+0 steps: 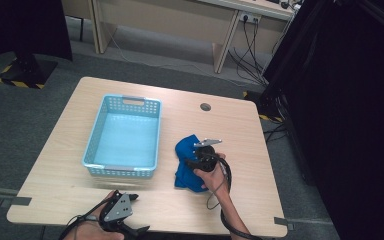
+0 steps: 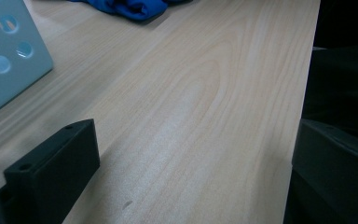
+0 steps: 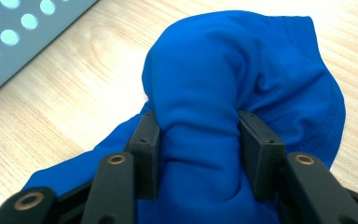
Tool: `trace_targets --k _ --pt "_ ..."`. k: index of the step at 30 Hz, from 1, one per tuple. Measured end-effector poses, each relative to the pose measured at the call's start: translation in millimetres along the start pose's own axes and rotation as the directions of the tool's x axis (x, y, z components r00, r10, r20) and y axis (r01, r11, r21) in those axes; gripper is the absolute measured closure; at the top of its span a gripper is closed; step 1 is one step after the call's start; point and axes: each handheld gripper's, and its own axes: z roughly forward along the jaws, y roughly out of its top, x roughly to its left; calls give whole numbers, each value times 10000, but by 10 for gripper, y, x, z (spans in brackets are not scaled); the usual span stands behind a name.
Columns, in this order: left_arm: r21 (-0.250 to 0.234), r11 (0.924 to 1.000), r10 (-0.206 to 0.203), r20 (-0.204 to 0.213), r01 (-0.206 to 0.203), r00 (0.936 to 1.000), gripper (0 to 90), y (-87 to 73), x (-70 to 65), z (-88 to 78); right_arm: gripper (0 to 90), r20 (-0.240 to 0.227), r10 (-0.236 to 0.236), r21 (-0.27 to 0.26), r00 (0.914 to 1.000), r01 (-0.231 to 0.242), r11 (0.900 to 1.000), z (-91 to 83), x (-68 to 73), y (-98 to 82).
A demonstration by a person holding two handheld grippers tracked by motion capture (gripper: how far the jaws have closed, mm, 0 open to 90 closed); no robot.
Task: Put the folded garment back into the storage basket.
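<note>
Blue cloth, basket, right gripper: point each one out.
blue cloth (image 3: 200, 79), right gripper view, on the bunched fold above the fingers.
basket (image 1: 123, 166), high view, on its near rim.
right gripper (image 3: 198, 154), right gripper view, midway between its fingers, shut on the cloth.

The blue cloth (image 1: 187, 162) is a soft, bright blue piece of fabric with stitched hems, lying crumpled in a loose heap on the wooden table (image 1: 240, 135). It sits right of the table's middle, toward the near side, just to the right of the light blue basket (image 1: 125, 132) and apart from it. Its far part bulges up while its near part spreads flatter on the wood. In the right gripper view a thick fold of the cloth (image 3: 200, 116) is bunched and pinched from both sides, rising in a rounded hump, with a hemmed edge curving down on the right. In the left gripper view a rumpled edge of the cloth (image 2: 130, 7) shows at the far end of the table.
</note>
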Motion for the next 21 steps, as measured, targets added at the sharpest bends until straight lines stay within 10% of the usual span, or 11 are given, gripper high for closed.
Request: trace_targets --k 21 --pt "1 10000 -2 3 2 10000 0 0 0 0 593 -338 144 -873 9993 -173 9960 -318 39 146"
